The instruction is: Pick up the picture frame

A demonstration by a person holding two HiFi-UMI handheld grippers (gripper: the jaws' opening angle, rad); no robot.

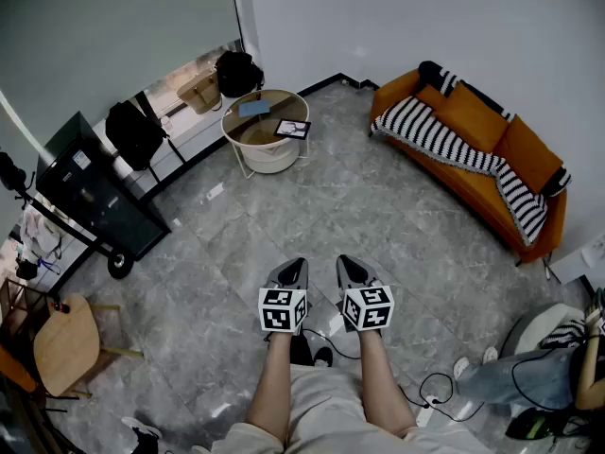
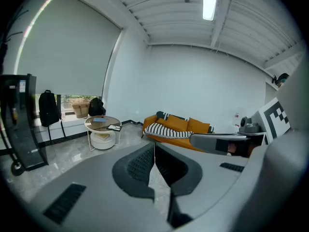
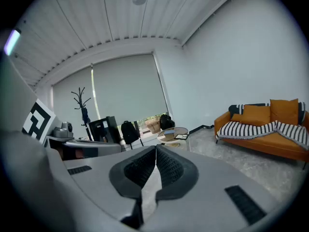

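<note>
The small dark-rimmed picture frame (image 1: 292,129) is seen lying on the round side table with a light wooden top and thin white legs (image 1: 226,126), at the right side of that top, far across the room and well apart from both grippers. A flat bluish book (image 1: 253,109) is placed on the same top, to the left of the frame and apart from it. The left gripper (image 1: 295,269) and the right gripper (image 1: 347,264) are held side by side in the near middle of the head view, above the grey marble-like tiled floor (image 1: 284,216), with their tips directed towards the far side of the room. In the left gripper view the two dark ribbed jaws of the left gripper (image 2: 154,148) are pressed together and nothing is held between them; the picture frame (image 2: 114,127) is seen far off to the left on the table. In the right gripper view the jaws of the right gripper (image 3: 155,152) are also fully closed on nothing, and the picture frame (image 3: 182,137) is seen far away, slightly to the right of the tips. On the far right an orange upholstered sofa (image 1: 529,155) is set against the white wall, and a black-and-white striped blanket (image 1: 437,130) is spread over it. Two black backpacks (image 1: 135,132) are leaned near the window, to the left of the table.
</note>
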